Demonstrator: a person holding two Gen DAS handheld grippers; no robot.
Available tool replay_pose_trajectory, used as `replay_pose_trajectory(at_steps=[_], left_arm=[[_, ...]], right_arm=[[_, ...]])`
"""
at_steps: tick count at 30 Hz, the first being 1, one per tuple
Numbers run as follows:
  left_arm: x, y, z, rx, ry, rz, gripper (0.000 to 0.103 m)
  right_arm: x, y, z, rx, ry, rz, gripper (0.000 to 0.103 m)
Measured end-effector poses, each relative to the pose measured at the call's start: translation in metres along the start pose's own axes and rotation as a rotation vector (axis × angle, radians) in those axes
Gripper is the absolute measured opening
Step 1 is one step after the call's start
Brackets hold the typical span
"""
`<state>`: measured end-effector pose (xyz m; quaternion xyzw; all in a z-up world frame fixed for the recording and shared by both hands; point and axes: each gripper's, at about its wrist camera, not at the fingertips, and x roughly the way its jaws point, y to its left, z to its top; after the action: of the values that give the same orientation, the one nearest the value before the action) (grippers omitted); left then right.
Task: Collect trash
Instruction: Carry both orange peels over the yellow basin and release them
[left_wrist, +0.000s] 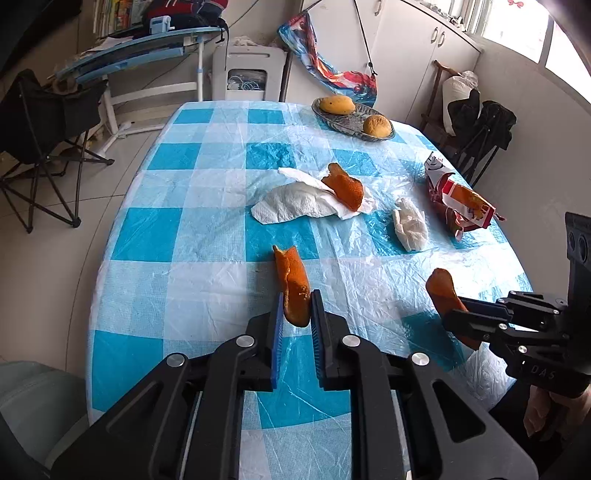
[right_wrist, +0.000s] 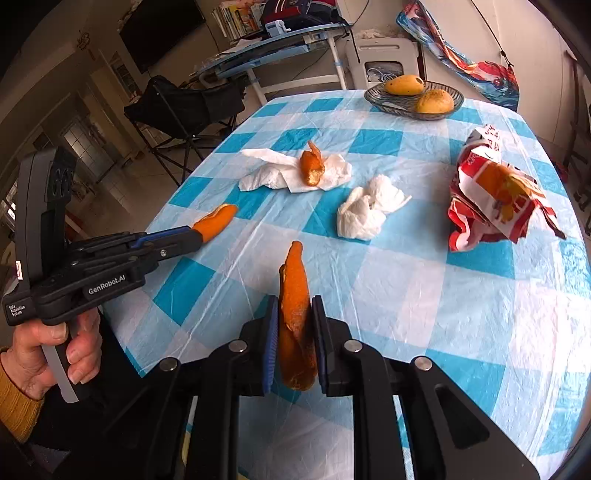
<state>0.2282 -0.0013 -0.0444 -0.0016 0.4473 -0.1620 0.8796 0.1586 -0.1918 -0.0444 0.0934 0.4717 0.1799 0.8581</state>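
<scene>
My left gripper (left_wrist: 296, 308) is shut on an orange peel (left_wrist: 291, 282) and holds it above the table's near side; it also shows in the right wrist view (right_wrist: 197, 232). My right gripper (right_wrist: 294, 314) is shut on another orange peel (right_wrist: 294, 295), seen from the left wrist view (left_wrist: 443, 291). On the blue checked tablecloth (left_wrist: 207, 229) lie a flat napkin (left_wrist: 291, 201) with a third peel (left_wrist: 343, 186) on it, a crumpled tissue (left_wrist: 410, 223) and a crumpled red snack wrapper (left_wrist: 458, 201).
A glass bowl (left_wrist: 352, 123) with two yellow fruits stands at the table's far end. A black folding chair (left_wrist: 40, 147) stands on the floor to the left, another dark chair (left_wrist: 480, 136) at the far right. A desk and a white appliance stand behind the table.
</scene>
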Motion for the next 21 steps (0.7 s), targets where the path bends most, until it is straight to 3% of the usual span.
replay_pose_trajectory(at_steps=[1, 3, 7, 11, 12, 13, 14, 15, 16, 21], left_arm=[[-0.001, 0.002, 0.003, -0.011, -0.007, 0.014, 0.019], [-0.003, 0.006, 0.009, -0.043, -0.022, 0.021, 0.038], [0.001, 0.006, 0.021, -0.051, -0.043, 0.064, 0.057], [0.017, -0.004, 0.022, 0.007, -0.015, 0.115, 0.06], [0.02, -0.006, 0.021, 0.02, -0.002, 0.119, 0.059], [0.023, -0.009, 0.017, 0.028, 0.011, 0.117, 0.052], [0.025, -0.01, 0.014, 0.034, 0.025, 0.109, 0.042], [0.027, -0.011, 0.01, 0.038, 0.045, 0.101, 0.023], [0.026, -0.012, 0.007, 0.044, 0.042, 0.1, 0.018], [0.006, -0.006, -0.004, 0.008, 0.024, 0.043, 0.015]], right_arm=[[-0.003, -0.001, -0.003, 0.014, -0.011, -0.007, 0.018], [-0.009, -0.002, -0.007, 0.026, -0.035, -0.026, 0.019], [-0.014, -0.002, -0.011, 0.041, -0.048, -0.056, 0.019], [-0.009, -0.004, -0.014, 0.053, -0.039, -0.07, 0.019], [-0.009, -0.005, -0.014, 0.057, -0.042, -0.071, 0.019], [-0.01, -0.005, -0.015, 0.058, -0.043, -0.073, 0.019], [-0.01, -0.005, -0.016, 0.058, -0.046, -0.075, 0.02], [-0.01, -0.005, -0.017, 0.059, -0.05, -0.076, 0.02], [-0.01, -0.006, -0.018, 0.063, -0.053, -0.075, 0.02], [-0.015, -0.008, -0.024, 0.102, -0.066, -0.049, 0.02]])
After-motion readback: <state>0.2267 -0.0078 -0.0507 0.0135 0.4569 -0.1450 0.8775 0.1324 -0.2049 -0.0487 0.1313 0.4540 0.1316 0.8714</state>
